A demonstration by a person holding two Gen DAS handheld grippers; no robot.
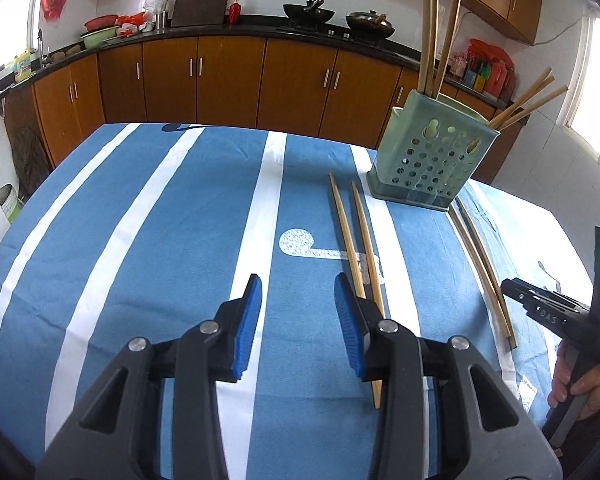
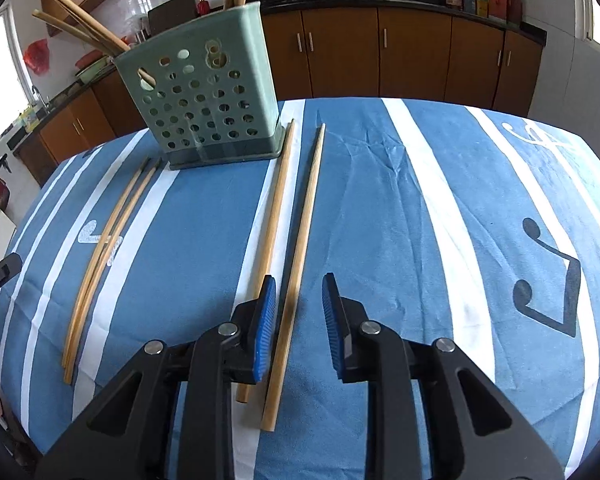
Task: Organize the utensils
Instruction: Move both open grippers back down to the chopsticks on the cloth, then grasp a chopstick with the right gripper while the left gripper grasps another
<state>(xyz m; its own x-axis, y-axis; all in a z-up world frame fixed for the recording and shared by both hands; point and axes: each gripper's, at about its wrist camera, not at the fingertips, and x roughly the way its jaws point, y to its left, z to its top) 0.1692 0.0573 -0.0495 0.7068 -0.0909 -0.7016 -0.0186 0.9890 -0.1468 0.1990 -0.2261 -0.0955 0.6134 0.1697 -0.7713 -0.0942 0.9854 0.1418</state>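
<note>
A green perforated holder stands on the blue striped tablecloth with several wooden chopsticks upright and leaning in it. One chopstick pair lies in front of it; my left gripper hovers open just left of that pair, whose near ends pass under its right finger. Nothing sits between its pads. My right gripper is open above a second pair: one chopstick lies in the gap between its jaws, untouched by the pads, while the other chopstick runs under its left finger.
The striped cloth covers the table to its rounded far edge. Brown kitchen cabinets and a dark counter with woks lie beyond. A hand holds the right gripper's handle at the right edge.
</note>
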